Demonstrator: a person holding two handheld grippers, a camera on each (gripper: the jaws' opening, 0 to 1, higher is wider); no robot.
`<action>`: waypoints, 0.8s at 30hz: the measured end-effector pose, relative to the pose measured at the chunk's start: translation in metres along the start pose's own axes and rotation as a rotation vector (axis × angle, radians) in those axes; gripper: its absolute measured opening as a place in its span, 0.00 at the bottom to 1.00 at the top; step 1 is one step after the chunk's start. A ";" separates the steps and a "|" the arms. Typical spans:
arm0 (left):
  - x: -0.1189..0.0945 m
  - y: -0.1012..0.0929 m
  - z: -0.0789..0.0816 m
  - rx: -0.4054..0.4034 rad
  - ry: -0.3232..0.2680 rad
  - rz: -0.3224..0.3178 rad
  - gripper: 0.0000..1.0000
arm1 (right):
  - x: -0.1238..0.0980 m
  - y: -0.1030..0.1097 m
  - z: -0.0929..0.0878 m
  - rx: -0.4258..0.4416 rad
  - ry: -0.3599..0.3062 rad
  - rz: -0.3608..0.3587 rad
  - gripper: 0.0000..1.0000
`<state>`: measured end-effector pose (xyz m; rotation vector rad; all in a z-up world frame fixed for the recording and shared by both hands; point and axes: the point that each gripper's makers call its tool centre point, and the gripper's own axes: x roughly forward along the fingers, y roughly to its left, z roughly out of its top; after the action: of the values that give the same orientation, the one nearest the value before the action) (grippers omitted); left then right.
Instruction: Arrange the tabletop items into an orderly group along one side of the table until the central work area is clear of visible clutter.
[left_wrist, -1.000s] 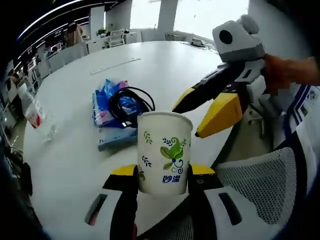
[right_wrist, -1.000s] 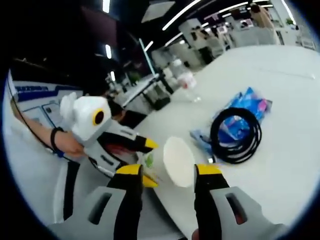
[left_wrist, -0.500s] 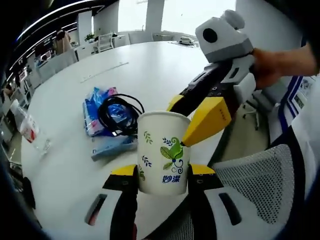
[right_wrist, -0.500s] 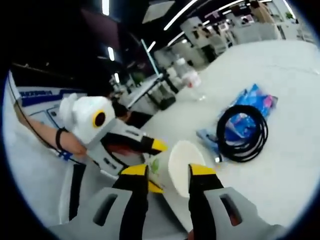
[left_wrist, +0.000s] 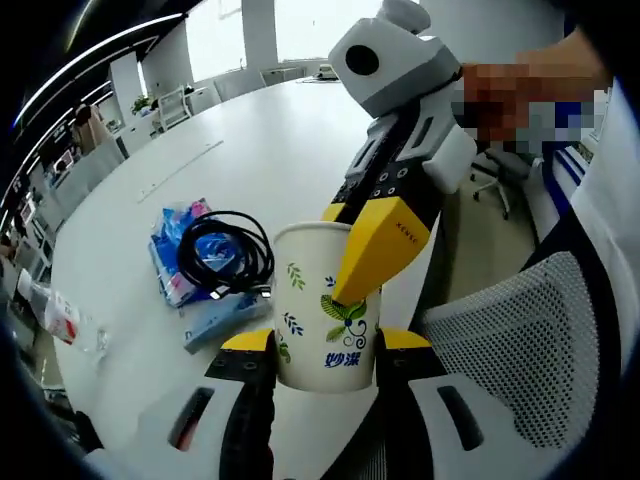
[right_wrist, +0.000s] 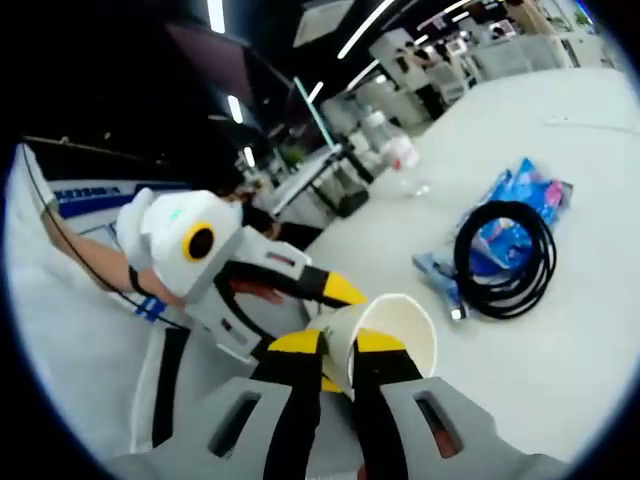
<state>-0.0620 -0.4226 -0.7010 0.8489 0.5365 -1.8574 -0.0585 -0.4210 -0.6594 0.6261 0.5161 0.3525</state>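
Matt printed paper cup (left_wrist: 328, 300), smooth white table (left_wrist: 260, 150) with faint sheen, black rubbery coiled cable (left_wrist: 222, 252), glossy crinkled plastic packets (left_wrist: 175, 245), clear plastic bottle (left_wrist: 55, 318), grey mesh-cloth chair back (left_wrist: 510, 350), matt yellow plastic gripper tips

Right gripper's (left_wrist: 352, 262) inner jaw hidden inside paper cup (left_wrist: 325, 305); blue packets (left_wrist: 185, 250) partly under black cable coil (left_wrist: 220, 250), labels unreadable.

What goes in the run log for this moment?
left gripper: holds white leaf-print paper cup | right gripper: shut on cup rim | black cable coil: on table
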 end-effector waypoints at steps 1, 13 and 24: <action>0.000 0.000 0.000 0.000 0.000 -0.001 0.38 | 0.000 0.001 0.000 -0.002 -0.002 0.001 0.05; 0.005 0.011 -0.001 -0.080 -0.018 0.037 0.40 | 0.003 0.000 0.009 -0.004 -0.029 -0.014 0.00; -0.009 0.032 -0.020 -0.283 -0.061 0.121 0.37 | -0.002 -0.015 0.019 0.008 -0.057 -0.070 0.00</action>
<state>-0.0237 -0.4169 -0.7069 0.6201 0.6762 -1.6438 -0.0469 -0.4421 -0.6546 0.6228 0.4837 0.2653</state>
